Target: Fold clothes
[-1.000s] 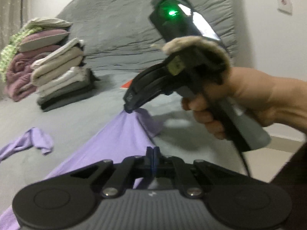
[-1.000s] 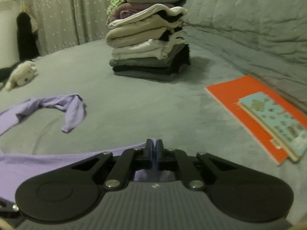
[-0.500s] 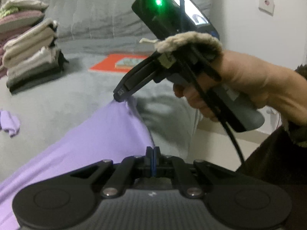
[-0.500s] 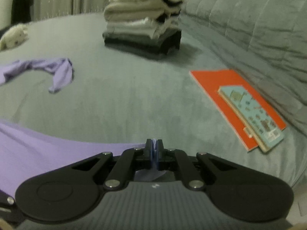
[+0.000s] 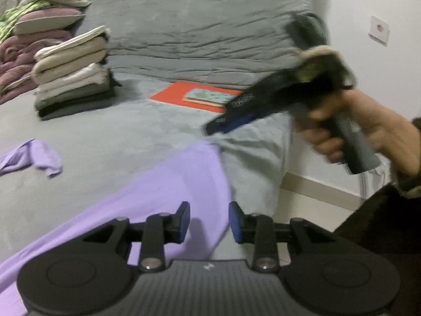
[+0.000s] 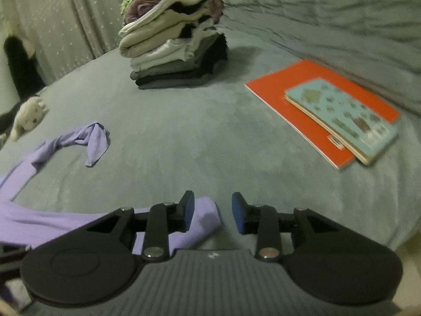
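Just below and between the blue pads of the left tool lies the edge of the lilac garment, spread flat on the grey bed. The jaws of this tool have just been opening and now stand apart, released, with the cloth under the gap but not pressed by either pad. Ahead of it and to the right, a hand carries the right tool (blurred here), its tip hanging just above the far corner of the same garment without touching it.

From the right tool's own camera, its jaws have likewise just been opening and stand parted. The garment's rounded corner lies beside the left pad and partly in the gap, loose on the bed. A twisted sleeve trails away ahead and to the left.

Farther ahead of both tools stands a stack of folded clothes. Ahead and to the right lie an orange folder with a pale blue book on top. Far left, near the curtain, sits a small plush toy.
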{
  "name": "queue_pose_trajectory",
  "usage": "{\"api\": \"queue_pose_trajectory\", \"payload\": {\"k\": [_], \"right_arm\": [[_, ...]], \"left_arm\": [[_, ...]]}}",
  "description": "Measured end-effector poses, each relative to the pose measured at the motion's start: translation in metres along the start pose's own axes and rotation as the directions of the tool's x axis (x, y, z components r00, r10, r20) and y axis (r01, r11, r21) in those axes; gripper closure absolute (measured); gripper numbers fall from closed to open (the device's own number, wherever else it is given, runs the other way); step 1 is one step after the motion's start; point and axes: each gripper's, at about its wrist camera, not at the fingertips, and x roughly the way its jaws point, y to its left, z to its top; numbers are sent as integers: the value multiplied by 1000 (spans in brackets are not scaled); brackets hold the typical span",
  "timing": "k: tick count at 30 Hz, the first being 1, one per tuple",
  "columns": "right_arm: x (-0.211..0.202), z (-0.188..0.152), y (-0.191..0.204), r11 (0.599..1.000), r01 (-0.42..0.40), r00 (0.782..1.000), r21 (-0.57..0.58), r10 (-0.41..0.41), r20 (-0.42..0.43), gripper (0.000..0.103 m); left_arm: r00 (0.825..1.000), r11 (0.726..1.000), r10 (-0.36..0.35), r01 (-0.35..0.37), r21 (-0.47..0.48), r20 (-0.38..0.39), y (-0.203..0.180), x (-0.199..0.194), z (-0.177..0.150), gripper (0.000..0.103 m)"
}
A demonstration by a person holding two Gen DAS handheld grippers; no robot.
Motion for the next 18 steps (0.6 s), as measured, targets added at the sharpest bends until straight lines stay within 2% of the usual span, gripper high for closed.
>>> {"api": "queue_pose_trajectory", "payload": {"k": [4,9,12,16,18], "right_arm": [[-12,-8,5,999,29,998,-34,-31,-53,67],[3,-27,39,987,45,990,-155,-65,-127,67],[7,-22,55,983,37,994,-179,-55,-98,67],[1,-10,67,983,-32,999,-178,28,-23,67],[-1,-7,67,985,-13,1000,-173,14,3,67]], "left_arm": [[1000,1000,25,-25,-9,-2,9,0,0,70],[999,998,53,-53,-29,-6,20,3,3,70],[997,997,70,-70,-33,-19,26,1,-1,70],[996,996,78,-79,-36,-42,31,1,-7,70],[996,996,80,-82,-39,-47,33,1,-8,70]]}}
